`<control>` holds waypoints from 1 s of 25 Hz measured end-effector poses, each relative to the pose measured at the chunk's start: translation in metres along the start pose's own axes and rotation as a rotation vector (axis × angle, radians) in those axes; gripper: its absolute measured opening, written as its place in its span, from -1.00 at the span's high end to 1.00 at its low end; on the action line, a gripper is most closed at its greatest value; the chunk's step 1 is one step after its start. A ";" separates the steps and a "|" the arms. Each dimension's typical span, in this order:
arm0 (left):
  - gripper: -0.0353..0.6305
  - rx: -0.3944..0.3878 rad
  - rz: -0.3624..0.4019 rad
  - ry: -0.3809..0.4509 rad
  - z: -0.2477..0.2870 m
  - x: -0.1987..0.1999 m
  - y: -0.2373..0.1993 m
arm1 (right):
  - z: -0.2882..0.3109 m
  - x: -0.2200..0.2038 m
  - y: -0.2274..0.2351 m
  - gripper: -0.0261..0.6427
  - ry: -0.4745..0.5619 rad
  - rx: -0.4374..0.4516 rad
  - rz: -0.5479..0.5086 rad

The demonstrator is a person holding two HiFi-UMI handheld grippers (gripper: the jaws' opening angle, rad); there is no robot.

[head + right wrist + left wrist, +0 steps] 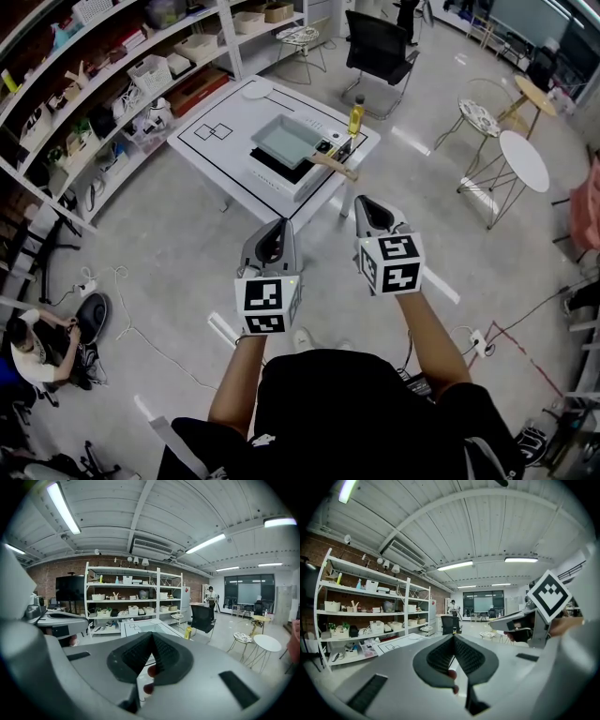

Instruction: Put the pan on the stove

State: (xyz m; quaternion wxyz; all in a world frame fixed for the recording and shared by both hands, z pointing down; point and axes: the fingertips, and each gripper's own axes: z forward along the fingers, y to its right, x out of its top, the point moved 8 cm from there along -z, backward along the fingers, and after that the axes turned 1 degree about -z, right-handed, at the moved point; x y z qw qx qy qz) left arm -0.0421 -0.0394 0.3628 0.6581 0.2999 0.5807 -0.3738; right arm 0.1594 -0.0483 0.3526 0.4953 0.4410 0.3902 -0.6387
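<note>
A square grey pan [284,141] with a wooden handle [334,167] lies on a black slab [277,169] atop a white box, at the near right of the white table [216,141]. A yellow bottle [356,116] stands just behind it. Both grippers hang over the floor well short of the table. My left gripper [280,226] is shut with nothing in it; in the left gripper view its pads [440,656] meet at the tip. My right gripper [364,202] is likewise shut and empty, its pads [164,656] closed together, pointing toward the table [136,628].
Shelving [112,84] full of bins runs along the left. A black office chair [380,47] stands behind the table. Round tables [523,159] and wire chairs [478,120] fill the right. A person [37,352] sits on the floor at lower left; cables [122,309] trail nearby.
</note>
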 end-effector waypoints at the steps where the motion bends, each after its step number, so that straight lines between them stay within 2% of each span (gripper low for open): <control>1: 0.87 0.003 0.001 0.001 -0.001 0.000 0.003 | -0.002 -0.001 0.001 0.92 0.001 0.005 -0.002; 12: 0.87 0.027 -0.005 0.005 -0.006 -0.003 0.018 | -0.015 -0.006 0.006 0.92 0.005 0.029 -0.026; 19: 0.87 0.032 -0.019 0.005 -0.012 -0.003 0.022 | -0.024 -0.005 0.002 0.92 0.011 0.035 -0.082; 25: 0.87 0.032 -0.015 0.008 -0.016 0.000 0.027 | -0.030 -0.006 0.000 0.92 0.007 0.046 -0.073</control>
